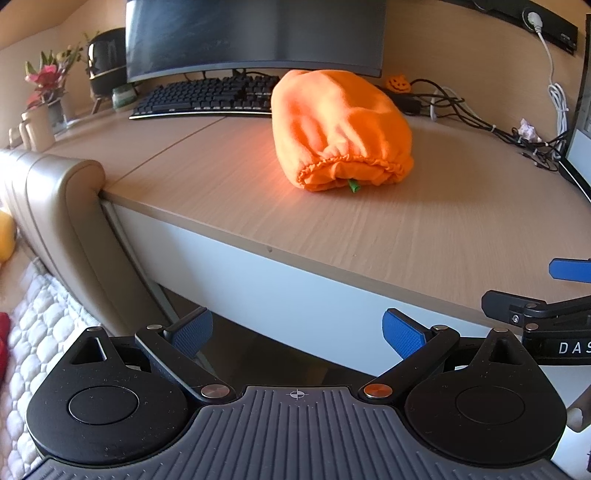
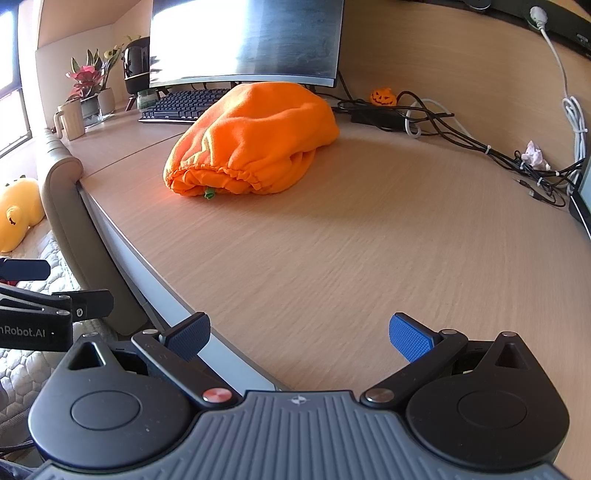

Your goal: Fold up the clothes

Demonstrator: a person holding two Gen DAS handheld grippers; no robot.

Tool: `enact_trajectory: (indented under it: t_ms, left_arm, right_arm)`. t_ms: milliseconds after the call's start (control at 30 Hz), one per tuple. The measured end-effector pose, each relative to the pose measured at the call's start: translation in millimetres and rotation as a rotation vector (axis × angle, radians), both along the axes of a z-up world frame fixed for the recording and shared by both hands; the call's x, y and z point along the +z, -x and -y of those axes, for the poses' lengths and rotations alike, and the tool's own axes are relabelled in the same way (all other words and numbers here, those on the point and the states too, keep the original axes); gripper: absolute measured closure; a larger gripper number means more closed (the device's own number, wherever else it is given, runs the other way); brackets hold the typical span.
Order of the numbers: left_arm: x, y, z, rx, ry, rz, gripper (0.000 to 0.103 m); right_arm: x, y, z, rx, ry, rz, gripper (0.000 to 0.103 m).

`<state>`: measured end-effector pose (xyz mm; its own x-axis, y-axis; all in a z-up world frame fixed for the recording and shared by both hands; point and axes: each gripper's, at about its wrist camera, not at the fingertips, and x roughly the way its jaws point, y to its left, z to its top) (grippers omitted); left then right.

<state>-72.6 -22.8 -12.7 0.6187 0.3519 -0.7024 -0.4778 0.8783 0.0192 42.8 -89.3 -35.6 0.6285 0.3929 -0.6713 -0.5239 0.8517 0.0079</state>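
An orange fleece garment [image 1: 338, 129] lies folded into a thick bundle on the wooden desk [image 1: 221, 177], its gathered elastic hem facing me and a small green bit poking out beneath. In the right wrist view the same orange garment [image 2: 255, 140] sits at the centre left of the desk [image 2: 351, 258]. My left gripper [image 1: 297, 334] is open, held off the desk's front edge, well short of the bundle. My right gripper [image 2: 299, 334] is open too, low over the desk's near edge, with nothing between its fingers. The right gripper's side [image 1: 546, 310] shows at the left view's right edge.
A monitor [image 1: 255, 33] and black keyboard [image 1: 207, 98] stand behind the bundle. A tangle of cables [image 2: 461, 136] and a small pumpkin figure [image 2: 383, 96] lie at the back right. Plants and a mug [image 2: 72, 120] sit at the back left. A padded bed frame [image 1: 59, 206] adjoins the desk's left.
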Motion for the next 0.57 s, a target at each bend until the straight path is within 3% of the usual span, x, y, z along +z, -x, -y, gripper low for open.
enact_trajectory:
  t_ms: [567]
  left_arm:
    - [-0.5, 3.2, -2.3, 0.003, 0.003, 0.002, 0.002]
  right_arm:
    - [-0.4, 1.9, -2.2, 0.001, 0.008, -0.002, 0.000]
